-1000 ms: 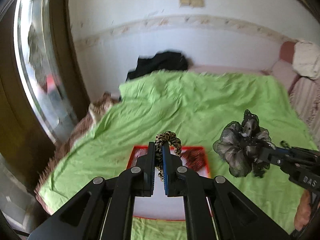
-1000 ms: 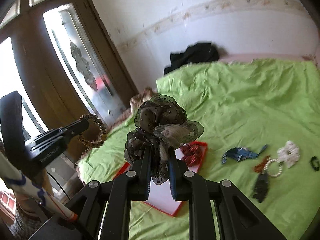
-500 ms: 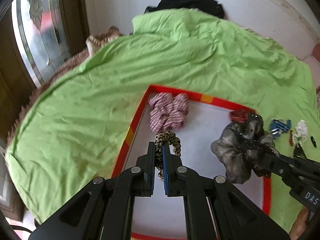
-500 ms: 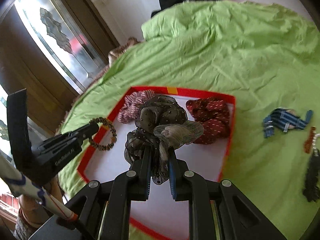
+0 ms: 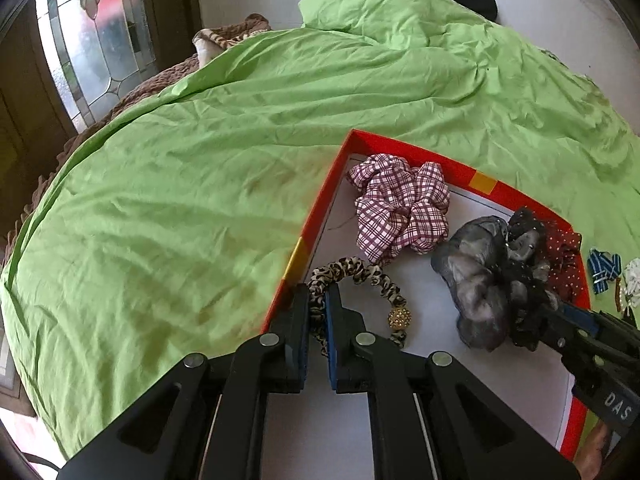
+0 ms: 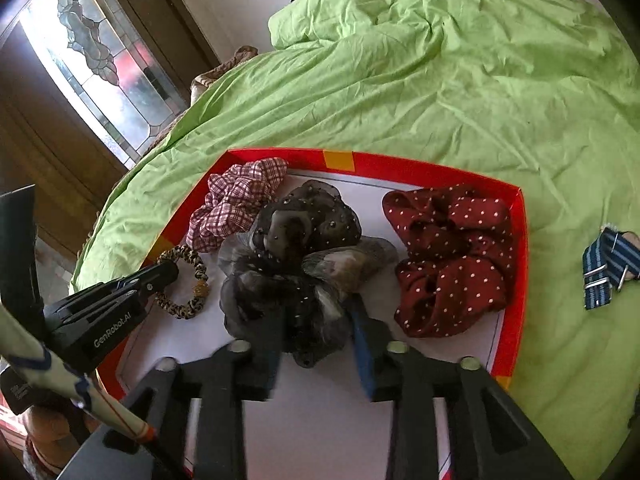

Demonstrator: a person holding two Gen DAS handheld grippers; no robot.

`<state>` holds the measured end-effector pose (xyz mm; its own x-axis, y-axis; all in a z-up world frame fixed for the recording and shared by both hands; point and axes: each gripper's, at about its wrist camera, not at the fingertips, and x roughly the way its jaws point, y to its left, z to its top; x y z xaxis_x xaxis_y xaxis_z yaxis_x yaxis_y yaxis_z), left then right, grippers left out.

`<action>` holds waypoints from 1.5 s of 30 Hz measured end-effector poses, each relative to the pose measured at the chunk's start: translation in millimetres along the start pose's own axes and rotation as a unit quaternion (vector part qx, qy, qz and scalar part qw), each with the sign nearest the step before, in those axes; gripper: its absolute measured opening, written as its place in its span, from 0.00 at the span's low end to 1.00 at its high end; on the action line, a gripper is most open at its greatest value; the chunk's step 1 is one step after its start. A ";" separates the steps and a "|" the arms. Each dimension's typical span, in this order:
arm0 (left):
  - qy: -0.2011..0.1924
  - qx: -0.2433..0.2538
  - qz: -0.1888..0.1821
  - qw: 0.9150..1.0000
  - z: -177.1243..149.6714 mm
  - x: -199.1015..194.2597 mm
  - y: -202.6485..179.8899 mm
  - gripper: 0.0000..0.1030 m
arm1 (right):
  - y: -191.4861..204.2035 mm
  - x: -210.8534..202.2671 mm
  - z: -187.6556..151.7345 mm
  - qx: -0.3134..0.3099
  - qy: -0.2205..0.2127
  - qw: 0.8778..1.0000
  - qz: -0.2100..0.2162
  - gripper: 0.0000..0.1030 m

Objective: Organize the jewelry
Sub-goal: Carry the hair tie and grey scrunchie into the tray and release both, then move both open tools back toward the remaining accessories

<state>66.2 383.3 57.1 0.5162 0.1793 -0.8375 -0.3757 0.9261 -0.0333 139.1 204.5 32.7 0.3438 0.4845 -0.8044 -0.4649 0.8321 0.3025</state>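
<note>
My left tool (image 5: 317, 312) clenched the leopard-print band (image 5: 360, 276), low in the red tray (image 5: 316, 224). My right tool (image 6: 316, 332) stood released, jaws apart around the grey scrunchie (image 6: 292, 248) lying in the tray; its fingertips blurred. Plaid scrunchie (image 6: 236, 200) partly hidden behind the grey.

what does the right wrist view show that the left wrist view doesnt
Only the right wrist view shows the whole red dotted scrunchie and the right gripper open around the grey scrunchie. Only the left wrist view shows the left gripper shut on the leopard band, and the white scrunchie beside the box. Both show the red box, the plaid scrunchie and the green sheet.
</note>
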 end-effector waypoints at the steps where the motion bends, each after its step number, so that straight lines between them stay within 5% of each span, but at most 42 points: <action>1: 0.000 -0.004 -0.002 1.000 0.7 -2.9 0.7 0.12 | 0.9 -3.0 -0.2 -0.003 -0.003 1.000 -0.002 0.44; 6: -0.023 -0.005 0.013 1.000 -3.6 -34.1 -3.5 0.37 | 6.6 -26.9 -3.9 -0.018 -0.020 1.000 0.002 0.51; 8: -0.043 -0.007 0.025 0.999 -7.5 -51.5 -5.8 0.54 | 8.2 -37.9 -7.0 -0.025 -0.028 0.999 0.004 0.55; 23: -0.126 0.065 0.111 0.984 -51.0 -160.2 -83.9 0.63 | -28.6 -160.3 -58.3 -0.011 -0.098 0.995 -0.012 0.63; 45: -0.114 0.206 0.029 0.971 -108.6 -192.2 -255.1 0.65 | -196.9 -281.4 -156.9 0.109 -0.148 0.975 -0.126 0.68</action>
<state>-20.7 76.6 167.3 0.6783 0.2597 -0.6874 -0.0929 0.9583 0.2704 5.9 -138.0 119.2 0.6602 0.2871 -0.6941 -0.1618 0.9567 0.2418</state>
